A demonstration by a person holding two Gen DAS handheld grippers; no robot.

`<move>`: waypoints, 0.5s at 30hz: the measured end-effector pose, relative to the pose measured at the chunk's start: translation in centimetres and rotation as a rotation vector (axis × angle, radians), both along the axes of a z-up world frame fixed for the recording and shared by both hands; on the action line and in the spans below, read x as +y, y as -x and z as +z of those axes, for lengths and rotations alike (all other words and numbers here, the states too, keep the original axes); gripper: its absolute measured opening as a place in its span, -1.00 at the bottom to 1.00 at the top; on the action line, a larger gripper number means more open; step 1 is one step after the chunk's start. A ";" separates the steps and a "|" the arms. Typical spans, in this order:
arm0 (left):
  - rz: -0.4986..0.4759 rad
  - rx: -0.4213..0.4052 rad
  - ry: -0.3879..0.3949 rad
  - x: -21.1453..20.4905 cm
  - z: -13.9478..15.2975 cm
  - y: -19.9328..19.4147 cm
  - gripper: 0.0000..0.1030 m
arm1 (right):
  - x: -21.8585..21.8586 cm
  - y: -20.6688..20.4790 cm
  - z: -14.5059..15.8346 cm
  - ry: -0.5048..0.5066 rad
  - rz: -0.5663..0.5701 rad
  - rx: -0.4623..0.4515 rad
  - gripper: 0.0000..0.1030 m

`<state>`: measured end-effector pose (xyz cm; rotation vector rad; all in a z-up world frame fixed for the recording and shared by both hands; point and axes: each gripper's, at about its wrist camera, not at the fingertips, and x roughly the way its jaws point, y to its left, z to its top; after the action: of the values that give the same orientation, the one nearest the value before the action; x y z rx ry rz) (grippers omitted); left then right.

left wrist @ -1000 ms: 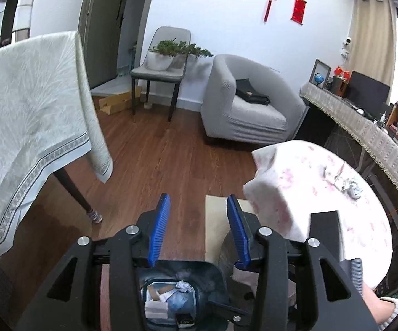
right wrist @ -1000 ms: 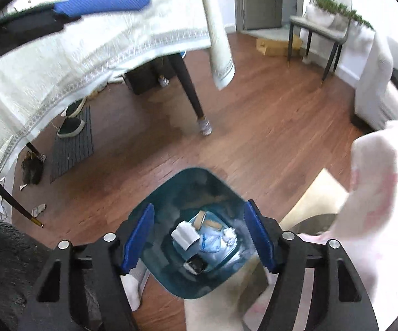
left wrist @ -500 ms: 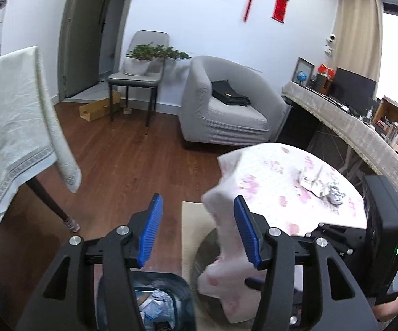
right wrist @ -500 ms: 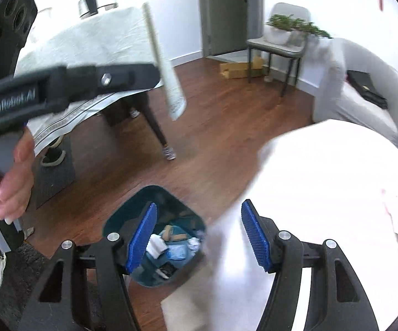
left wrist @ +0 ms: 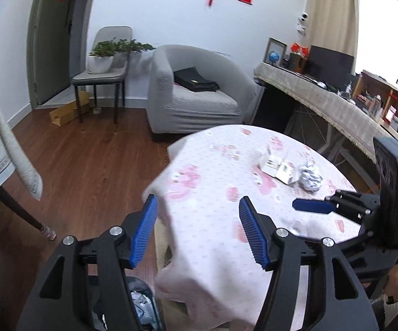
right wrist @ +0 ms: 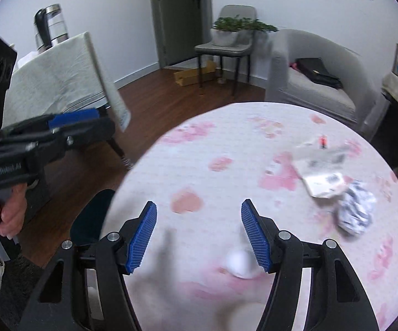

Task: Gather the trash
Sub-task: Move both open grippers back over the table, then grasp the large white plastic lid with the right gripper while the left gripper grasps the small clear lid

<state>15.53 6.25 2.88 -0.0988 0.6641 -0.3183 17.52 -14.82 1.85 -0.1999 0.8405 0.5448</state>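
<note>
A round table [left wrist: 212, 171] with a pink floral cloth holds trash: flat paper wrappers [left wrist: 277, 165] and a crumpled blue-white ball [left wrist: 309, 178]. In the right wrist view the wrappers [right wrist: 320, 171] and the ball [right wrist: 355, 211] lie at the right, and a small white ball [right wrist: 240, 263] lies near the right fingertip. My left gripper [left wrist: 199, 233] is open and empty over the table's near edge. My right gripper [right wrist: 197, 233] is open and empty above the table. A dark teal bin [left wrist: 141, 303] holding trash stands on the floor below the left gripper; its rim shows in the right wrist view [right wrist: 88, 218].
A grey armchair [left wrist: 193, 96] with a black bag, a chair with a potted plant [left wrist: 102, 60], and a cardboard box [left wrist: 66, 111] stand at the back. A second table with a pale cloth [right wrist: 55, 80] and a kettle [right wrist: 50, 26] is at left. A long sideboard [left wrist: 323, 102] is at right.
Both grippers have risen from over the bin and swung right toward the round table. The bin has slid to the bottom left of both views; the table trash is now nearer.
</note>
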 end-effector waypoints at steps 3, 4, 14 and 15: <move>-0.035 0.006 -0.010 -1.8 -0.4 -0.3 0.28 | -1.8 -0.1 0.1 0.004 -0.018 -0.003 0.25; -0.042 0.008 -0.013 -2.4 -0.5 -0.4 0.28 | -2.3 -0.1 0.1 0.005 -0.022 0.000 0.25; -0.075 0.027 -0.019 -5.7 -1.5 -1.3 0.32 | -5.1 1.0 -0.8 0.055 0.005 0.048 0.26; -0.080 0.030 -0.020 -6.0 -1.6 -1.5 0.32 | -5.2 1.1 -1.0 0.062 0.012 0.055 0.26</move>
<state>16.99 0.22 1.23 -0.0579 0.7020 -0.3880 16.37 -20.06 0.89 -0.2474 0.9103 0.5379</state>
